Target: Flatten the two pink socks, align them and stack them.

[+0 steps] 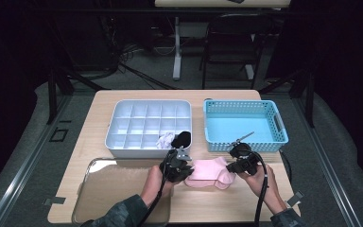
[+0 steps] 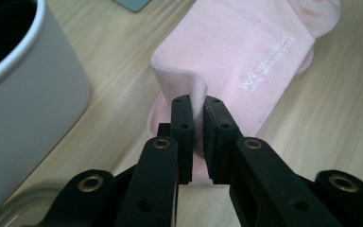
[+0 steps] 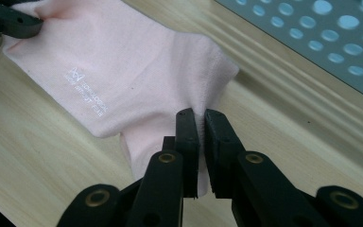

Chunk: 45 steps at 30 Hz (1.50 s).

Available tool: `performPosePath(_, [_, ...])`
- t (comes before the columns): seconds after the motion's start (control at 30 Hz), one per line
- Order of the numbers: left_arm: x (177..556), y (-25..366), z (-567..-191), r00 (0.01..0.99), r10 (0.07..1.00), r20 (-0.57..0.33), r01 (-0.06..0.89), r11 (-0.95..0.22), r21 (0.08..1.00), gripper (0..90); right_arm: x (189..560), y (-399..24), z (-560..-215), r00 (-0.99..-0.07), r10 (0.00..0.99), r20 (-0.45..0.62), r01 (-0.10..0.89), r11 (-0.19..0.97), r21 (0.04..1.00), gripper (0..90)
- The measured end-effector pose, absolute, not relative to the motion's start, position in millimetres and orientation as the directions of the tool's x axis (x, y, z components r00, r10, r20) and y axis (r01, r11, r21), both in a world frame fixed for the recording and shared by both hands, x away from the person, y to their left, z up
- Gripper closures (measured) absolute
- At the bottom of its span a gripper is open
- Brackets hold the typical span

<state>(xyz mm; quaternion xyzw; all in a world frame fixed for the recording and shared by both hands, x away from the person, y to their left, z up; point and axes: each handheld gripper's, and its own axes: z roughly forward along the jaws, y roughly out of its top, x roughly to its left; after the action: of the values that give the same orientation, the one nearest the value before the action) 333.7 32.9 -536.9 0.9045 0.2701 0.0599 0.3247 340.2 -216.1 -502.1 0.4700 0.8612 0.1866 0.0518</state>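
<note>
Pink sock (image 1: pixel 209 172) lies flat on the table (image 1: pixel 99 123) at lower centre of the high view, stretched between my two tongs. My left gripper (image 2: pixel 196 106) pinches a fold at one end of it; my right gripper (image 3: pixel 202 116) pinches the edge at the other end. Above the sock sit the grey tray (image 1: pixel 123 142) at left and the blue basket (image 1: pixel 280 126) at right.
</note>
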Motion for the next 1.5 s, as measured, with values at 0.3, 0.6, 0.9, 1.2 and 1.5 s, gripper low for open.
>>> performPosePath(0.3, [341,32,-550,0.841,0.537,-0.063,0.480,-0.689,0.543,77.9,345,-205,-529,-0.578,0.813,0.074,0.788,0.532,0.308,76.1])
performPosePath(0.6, [344,38,-549,0.804,0.590,-0.076,0.528,-0.648,0.549,51.7,352,-227,-523,-0.507,0.853,0.125,0.828,0.442,0.345,59.1])
performPosePath(0.9, [349,38,-557,0.797,0.592,-0.119,0.560,-0.650,0.514,52.8,361,-226,-540,-0.491,0.861,0.133,0.850,0.440,0.289,56.9])
performPosePath(1.2, [349,37,-559,0.800,0.586,-0.131,0.561,-0.652,0.510,56.5,358,-233,-525,-0.481,0.854,0.196,0.844,0.391,0.367,57.5])
performPosePath(1.5, [349,35,-560,0.802,0.581,-0.135,0.560,-0.655,0.508,59.2,359,-217,-542,-0.495,0.862,0.114,0.849,0.451,0.275,55.7])
